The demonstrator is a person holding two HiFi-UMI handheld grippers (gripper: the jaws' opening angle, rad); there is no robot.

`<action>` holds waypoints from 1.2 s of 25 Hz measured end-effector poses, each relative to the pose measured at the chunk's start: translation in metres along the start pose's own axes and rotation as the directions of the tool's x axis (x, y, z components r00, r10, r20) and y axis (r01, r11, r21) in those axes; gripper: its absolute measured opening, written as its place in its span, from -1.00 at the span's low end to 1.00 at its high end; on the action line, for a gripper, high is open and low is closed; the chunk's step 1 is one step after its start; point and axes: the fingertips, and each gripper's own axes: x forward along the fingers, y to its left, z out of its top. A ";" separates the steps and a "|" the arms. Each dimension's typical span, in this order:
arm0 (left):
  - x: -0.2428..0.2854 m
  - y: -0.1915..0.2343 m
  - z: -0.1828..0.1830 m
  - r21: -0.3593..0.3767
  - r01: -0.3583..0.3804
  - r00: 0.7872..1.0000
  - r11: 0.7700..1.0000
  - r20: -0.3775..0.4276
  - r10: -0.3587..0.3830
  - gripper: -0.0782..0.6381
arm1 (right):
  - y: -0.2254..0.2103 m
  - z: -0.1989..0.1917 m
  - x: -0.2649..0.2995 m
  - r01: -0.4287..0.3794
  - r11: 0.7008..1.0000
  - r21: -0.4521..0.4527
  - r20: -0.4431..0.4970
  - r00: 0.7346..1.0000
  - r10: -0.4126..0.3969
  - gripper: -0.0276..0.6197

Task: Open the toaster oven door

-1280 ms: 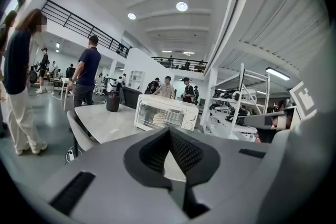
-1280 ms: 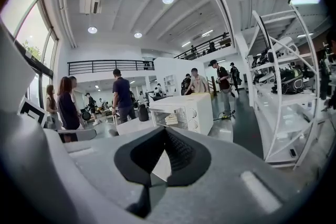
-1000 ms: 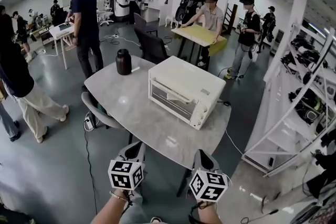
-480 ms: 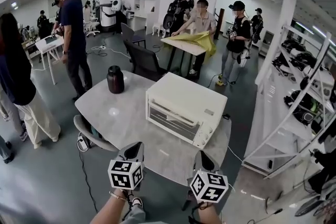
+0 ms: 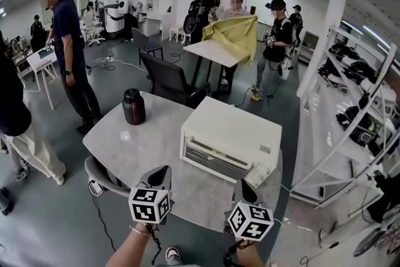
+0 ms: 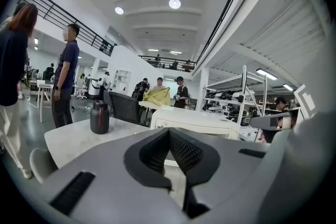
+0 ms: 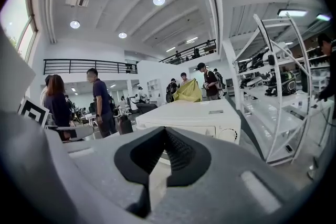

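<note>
A cream toaster oven [image 5: 231,142] stands on the grey round table [image 5: 144,153], door closed, glass front and handle facing me, knobs at its right end. In the left gripper view the oven [image 6: 194,119] lies ahead beyond the jaws; in the right gripper view the oven [image 7: 194,115] sits straight ahead. My left gripper [image 5: 159,176] hovers over the table's near edge, left of the oven's front, shut and empty. My right gripper [image 5: 244,191] hovers by the near edge below the oven's knob end, shut with nothing in it.
A dark jar [image 5: 132,106] stands on the table's far left. A grey chair [image 5: 103,175] is tucked at the left edge, a black chair [image 5: 165,79] behind. White shelving [image 5: 350,128] fills the right. People stand around, two holding a yellow cloth [image 5: 236,37] at a far table.
The view has come closer to the table; the oven now sits nearer and more square to me. Both grippers hold their place low in view, still shut. The yellow cloth has been lifted.
</note>
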 end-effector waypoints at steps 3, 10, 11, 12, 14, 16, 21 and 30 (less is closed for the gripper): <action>0.015 0.015 -0.004 -0.023 0.015 1.000 1.000 -0.012 -0.015 -0.79 | -0.001 -0.004 0.007 0.040 0.999 -0.004 -0.014 0.999 -0.040 -0.90; 0.044 0.037 -0.020 -0.080 0.026 0.998 0.997 -0.053 -0.030 -0.79 | -0.009 -0.008 0.032 0.099 0.995 -0.018 -0.046 0.994 -0.100 -0.90; 0.047 0.037 -0.022 -0.087 0.025 0.998 0.996 -0.057 -0.030 -0.79 | -0.010 -0.008 0.035 0.099 0.995 -0.016 -0.047 0.994 -0.099 -0.90; 0.050 0.037 -0.023 -0.092 0.028 0.998 0.995 -0.061 -0.033 -0.79 | -0.010 -0.008 0.037 0.097 0.995 -0.017 -0.045 0.994 -0.097 -0.90; 0.055 0.033 -0.024 -0.090 0.036 0.997 0.995 -0.070 -0.042 -0.79 | -0.012 -0.005 0.041 0.098 0.995 -0.025 -0.042 0.994 -0.099 -0.90; 0.063 0.031 -0.024 -0.085 0.042 0.996 0.995 -0.080 -0.049 -0.79 | -0.015 -0.003 0.047 0.102 0.994 -0.026 -0.048 0.994 -0.103 -0.90; 0.080 0.028 -0.019 -0.072 0.063 0.994 0.995 -0.088 -0.069 -0.79 | -0.023 0.000 0.054 0.125 0.992 -0.014 -0.049 0.991 -0.125 -0.90; 0.104 0.007 -0.018 -0.063 0.117 0.985 0.991 -0.120 -0.124 -0.79 | -0.047 0.003 0.048 0.189 0.982 0.009 -0.052 0.981 -0.188 -0.90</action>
